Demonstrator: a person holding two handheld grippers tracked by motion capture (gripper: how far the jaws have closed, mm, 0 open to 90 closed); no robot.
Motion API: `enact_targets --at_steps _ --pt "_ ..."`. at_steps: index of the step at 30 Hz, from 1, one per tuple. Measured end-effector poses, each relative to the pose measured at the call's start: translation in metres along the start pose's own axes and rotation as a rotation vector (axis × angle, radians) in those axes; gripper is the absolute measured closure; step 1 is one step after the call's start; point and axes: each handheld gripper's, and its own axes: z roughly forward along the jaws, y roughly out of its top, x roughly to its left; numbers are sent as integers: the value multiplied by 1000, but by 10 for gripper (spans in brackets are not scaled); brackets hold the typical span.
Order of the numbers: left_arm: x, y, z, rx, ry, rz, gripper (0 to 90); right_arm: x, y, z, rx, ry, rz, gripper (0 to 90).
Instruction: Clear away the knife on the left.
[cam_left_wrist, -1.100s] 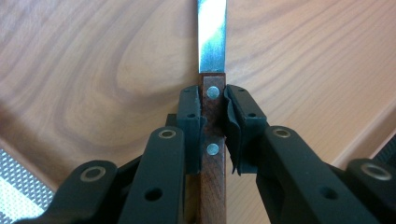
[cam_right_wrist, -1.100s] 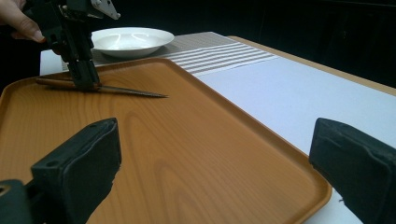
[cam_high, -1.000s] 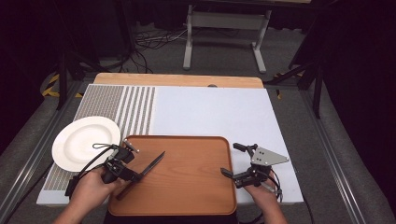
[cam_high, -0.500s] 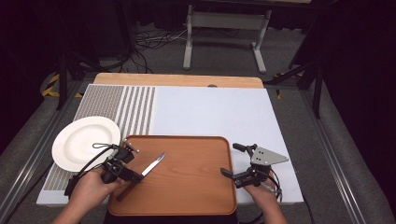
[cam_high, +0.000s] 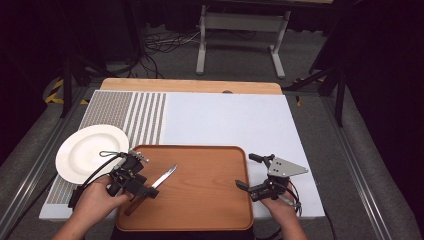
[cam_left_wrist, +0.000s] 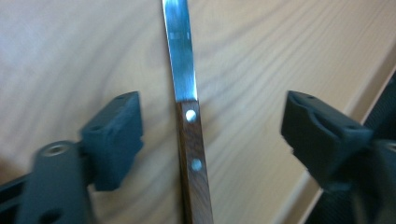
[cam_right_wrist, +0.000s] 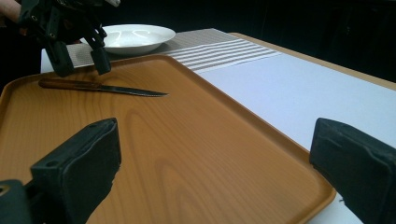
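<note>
Knife (cam_high: 152, 186) flat on tray (cam_high: 210, 210), left side | left tool (cam_left_wrist: 210, 140) wide, jaws astride the handle, blade running straight ahead | right tool (cam_right_wrist: 215, 172) wide, empty, well apart at tray's right edge.

A warm orange-brown wooden tray (cam_high: 200, 200) with visible grain carries a steel-bladed knife with a dark brown riveted wooden handle (cam_left_wrist: 191, 140); beside it, a glossy white round plate (cam_high: 87, 150) sits on a white mat with a grey-striped end (cam_high: 225, 120).

Both tongs, left (cam_high: 131, 176) and right (cam_high: 260, 183), gape wide, gripping nothing
</note>
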Motion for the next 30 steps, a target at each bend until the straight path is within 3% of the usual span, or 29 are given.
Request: enact_targets --at_steps 4,9,10,14,18,22,25,30 --pt "-4 0 -4 -38 -34 92 172 0 0 -1 -3 -3 3 29" --pt "-14 3 -8 -74 4 215 196 0 0 -1 2 -1 -3 29" --pt "-18 4 -11 -77 13 256 285 1 0 -1 -1 0 -2 29" --pt "-23 5 -14 -78 23 318 431 0 0 -1 -3 -4 -5 29" --pt "-27 9 -10 -38 53 378 583 0 0 -1 -1 -2 -6 29" --pt "-28 13 -5 8 76 427 838 0 0 0 6 -1 -7 29" --pt "-26 15 -1 32 91 466 900 0 0 0 8 -1 -8 29" --pt "-24 19 5 60 87 499 900 0 -1 0 8 1 -5 29"
